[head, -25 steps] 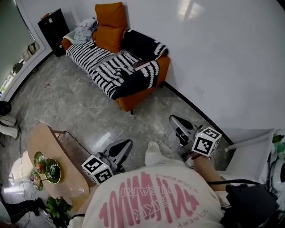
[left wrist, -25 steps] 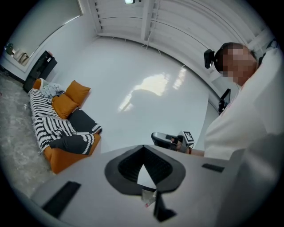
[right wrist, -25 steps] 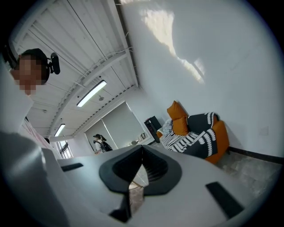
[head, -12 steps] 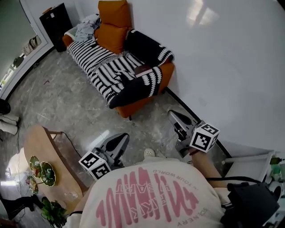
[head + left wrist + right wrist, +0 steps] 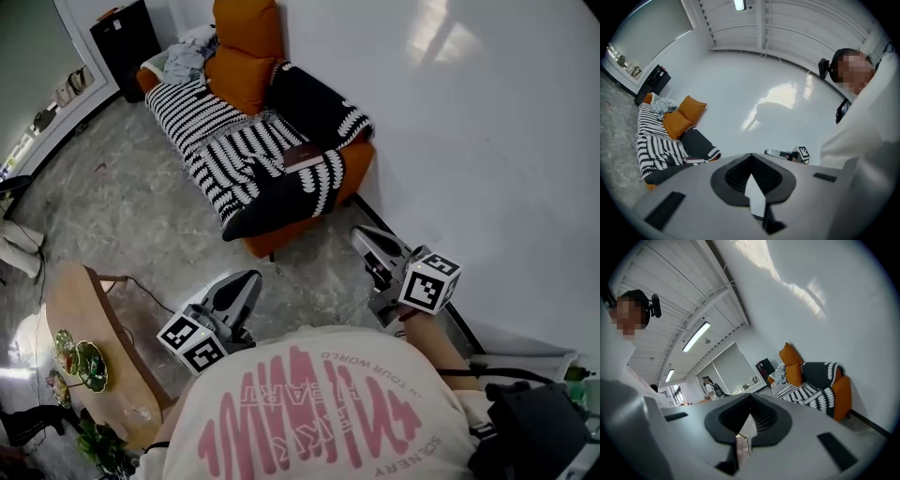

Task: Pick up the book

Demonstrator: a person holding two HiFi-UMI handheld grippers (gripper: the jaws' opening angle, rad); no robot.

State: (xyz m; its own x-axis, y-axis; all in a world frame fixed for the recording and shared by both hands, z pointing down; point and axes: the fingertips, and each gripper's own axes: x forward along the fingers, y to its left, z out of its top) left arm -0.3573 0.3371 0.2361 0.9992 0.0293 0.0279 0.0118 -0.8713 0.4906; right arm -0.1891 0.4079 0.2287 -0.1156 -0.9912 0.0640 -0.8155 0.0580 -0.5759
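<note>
Closer now: left gripper (image 5: 249,278) and right gripper (image 5: 362,236) have neared the sofa (image 5: 291,228), jaws pressed together, empty. Book (image 5: 302,156) lies on it, well ahead of the jaws; reaching and grasping remain.

Orange upholstered sofa (image 5: 281,232), orange square cushions (image 5: 246,47); knitted throw (image 5: 208,122), black-and-white stripes with solid black panels; dark maroon book (image 5: 303,157); grey marbled stone floor (image 5: 122,216); plain white wall (image 5: 469,141); white T-shirt (image 5: 319,412), pink lettering; pale grey left gripper (image 5: 247,279) and right gripper (image 5: 363,238), black-and-white marker cubes.
</note>
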